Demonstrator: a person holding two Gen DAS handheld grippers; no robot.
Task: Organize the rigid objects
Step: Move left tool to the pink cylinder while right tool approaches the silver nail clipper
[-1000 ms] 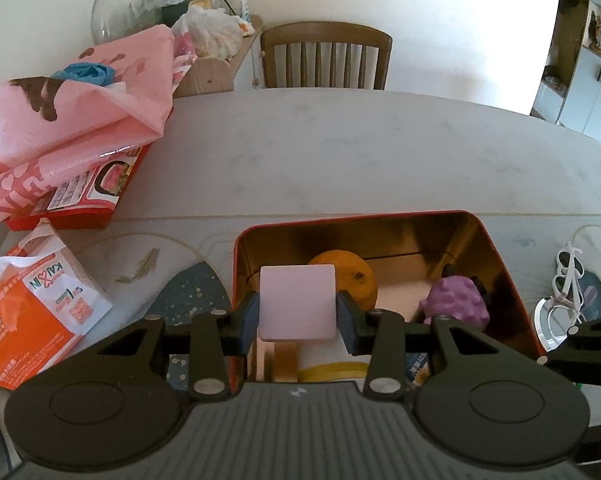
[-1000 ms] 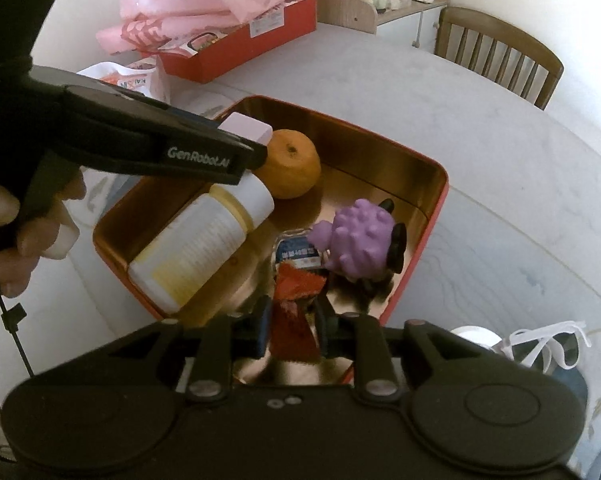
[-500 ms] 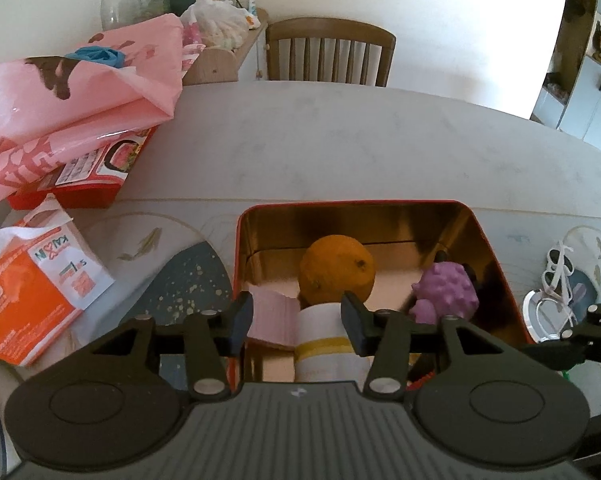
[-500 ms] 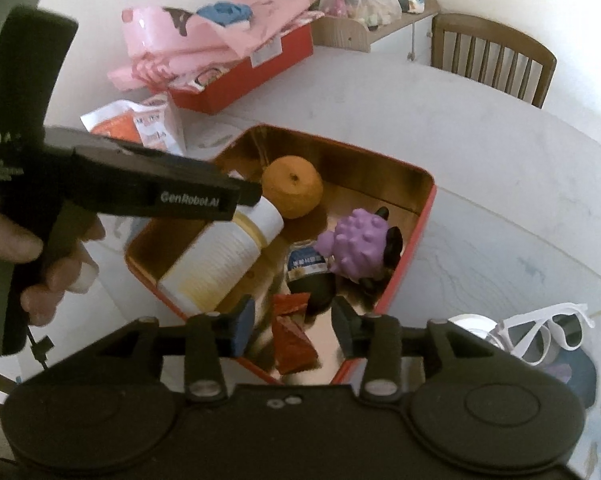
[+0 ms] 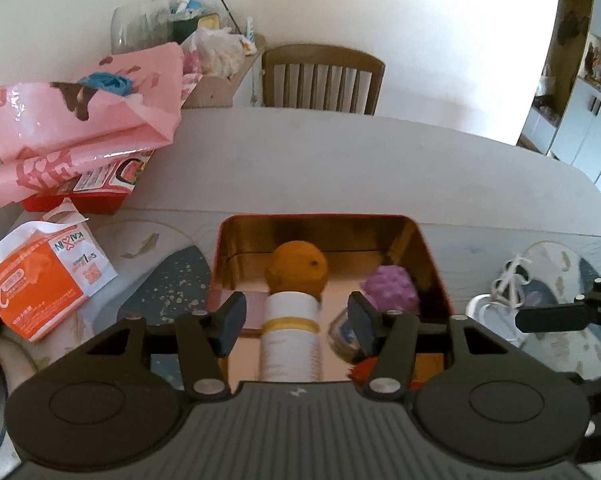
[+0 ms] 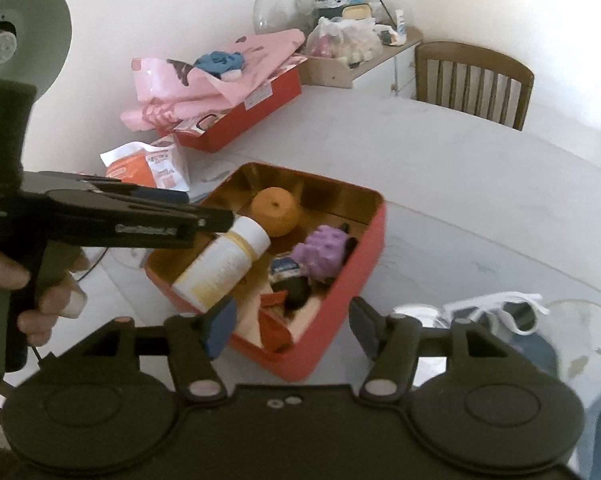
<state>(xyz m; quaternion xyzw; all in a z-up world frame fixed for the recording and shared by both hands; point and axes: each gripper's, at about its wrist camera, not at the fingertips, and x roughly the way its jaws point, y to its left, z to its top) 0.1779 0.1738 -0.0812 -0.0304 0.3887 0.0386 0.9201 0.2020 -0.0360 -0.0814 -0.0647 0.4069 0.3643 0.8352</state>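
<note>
A red tin (image 5: 434,258) (image 6: 340,344) with a gold inside sits on the table. In it lie an orange (image 5: 298,267) (image 6: 275,211), a white bottle (image 5: 290,338) (image 6: 220,266), a purple bumpy toy (image 5: 388,290) (image 6: 324,250), a pink block (image 5: 254,312), a small dark packet (image 6: 290,280) and a red wrapper (image 6: 274,328). My left gripper (image 5: 296,322) is open and empty, held above the tin's near side. My right gripper (image 6: 290,330) is open and empty, above the tin's near corner.
White sunglasses (image 5: 508,284) (image 6: 500,310) lie right of the tin. An orange and white packet (image 5: 40,276) (image 6: 148,164) and a red box under pink bags (image 5: 84,136) (image 6: 236,120) sit at the left. A wooden chair (image 5: 320,78) stands at the table's far side.
My left gripper let go of the pink block, which now lies in the tin, and opened. My right gripper let go of the red wrapper into the tin, opened wide and drew back.
</note>
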